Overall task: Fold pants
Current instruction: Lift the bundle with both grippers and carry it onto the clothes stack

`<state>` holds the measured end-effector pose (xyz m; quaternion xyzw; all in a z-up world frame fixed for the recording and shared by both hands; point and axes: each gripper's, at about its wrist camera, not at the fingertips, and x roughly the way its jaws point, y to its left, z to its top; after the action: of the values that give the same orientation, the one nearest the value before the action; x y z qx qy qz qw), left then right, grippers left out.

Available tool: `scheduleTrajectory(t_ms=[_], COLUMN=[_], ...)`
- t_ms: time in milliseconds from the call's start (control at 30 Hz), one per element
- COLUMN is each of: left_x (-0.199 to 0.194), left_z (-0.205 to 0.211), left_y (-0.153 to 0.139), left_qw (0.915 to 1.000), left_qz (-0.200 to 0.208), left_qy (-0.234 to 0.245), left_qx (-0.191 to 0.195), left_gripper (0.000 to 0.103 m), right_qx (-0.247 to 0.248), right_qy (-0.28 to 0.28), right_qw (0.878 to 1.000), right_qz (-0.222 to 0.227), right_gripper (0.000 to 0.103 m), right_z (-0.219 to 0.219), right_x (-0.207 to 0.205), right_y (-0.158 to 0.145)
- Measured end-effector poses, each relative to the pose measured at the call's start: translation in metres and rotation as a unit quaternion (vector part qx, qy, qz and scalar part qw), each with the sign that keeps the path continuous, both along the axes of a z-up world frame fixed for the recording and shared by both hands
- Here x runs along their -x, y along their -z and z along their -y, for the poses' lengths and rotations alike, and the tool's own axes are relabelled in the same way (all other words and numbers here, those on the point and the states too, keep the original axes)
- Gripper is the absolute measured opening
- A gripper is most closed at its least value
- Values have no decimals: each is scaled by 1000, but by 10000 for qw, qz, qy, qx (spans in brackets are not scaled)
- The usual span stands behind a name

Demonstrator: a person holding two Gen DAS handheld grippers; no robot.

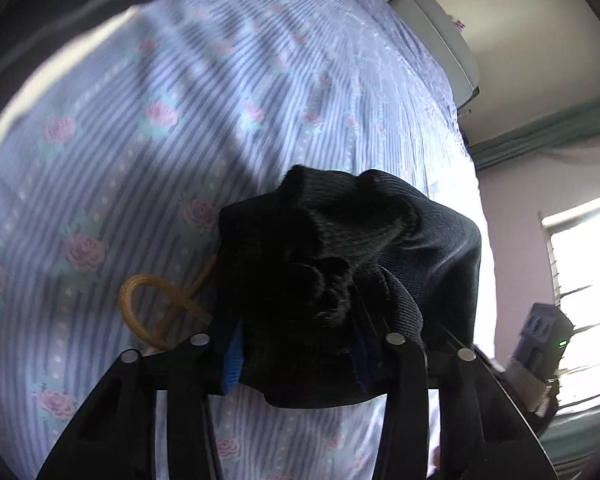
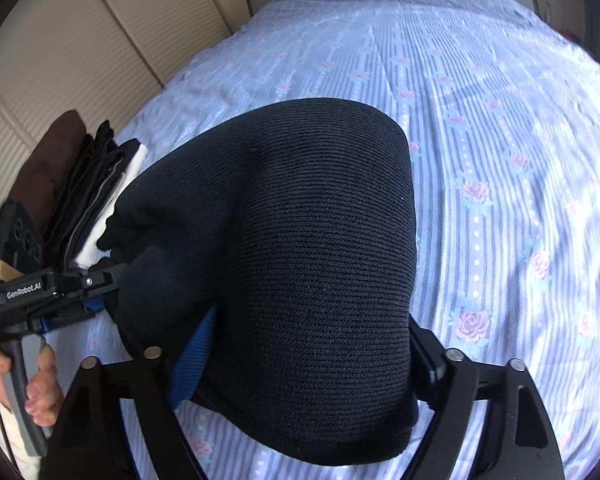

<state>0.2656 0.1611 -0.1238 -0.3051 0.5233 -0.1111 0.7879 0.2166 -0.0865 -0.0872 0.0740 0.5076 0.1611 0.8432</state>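
Both the left tool (image 1: 296, 356) and right tool (image 2: 308, 364) are clenched on the black pants (image 2: 300, 240), bunched between their fingers above the bedsheet (image 2: 500, 160).

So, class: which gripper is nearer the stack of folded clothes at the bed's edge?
Left. The left gripper sits just beside the stack of folded clothes; the right gripper is farther away, across the black pants.

Your left gripper (image 1: 296, 344) is clamped on a bunched fold of the black pants (image 1: 340, 272), held above the striped rose-print sheet (image 1: 180, 120). Just left of the pants, a tan drawstring (image 1: 140, 304) loops over the sheet.
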Motion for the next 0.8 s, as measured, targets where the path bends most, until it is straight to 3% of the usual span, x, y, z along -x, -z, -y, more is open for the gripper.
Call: scheduleTrajectory(t_ms=[100,300,800], left_x=[3,5,41], left_z=[7,6,-11], left_y=[-12,-30,-125], left_qw=[9993,9981,9853], left_qz=[214,531,1701], left_qy=[17,-30,-185], left_qx=[-292,-317,-5], left_gripper=[36,32,31], right_qx=[117,102,-64], right_qy=[-72,-151,50], right_qw=[9998,9990,9891], right_qz=[132,416,1473], right_gripper=[71,62,60], right_z=[-3,-2,-6], right_x=[4,14,73], right_y=[-8,-33,-133])
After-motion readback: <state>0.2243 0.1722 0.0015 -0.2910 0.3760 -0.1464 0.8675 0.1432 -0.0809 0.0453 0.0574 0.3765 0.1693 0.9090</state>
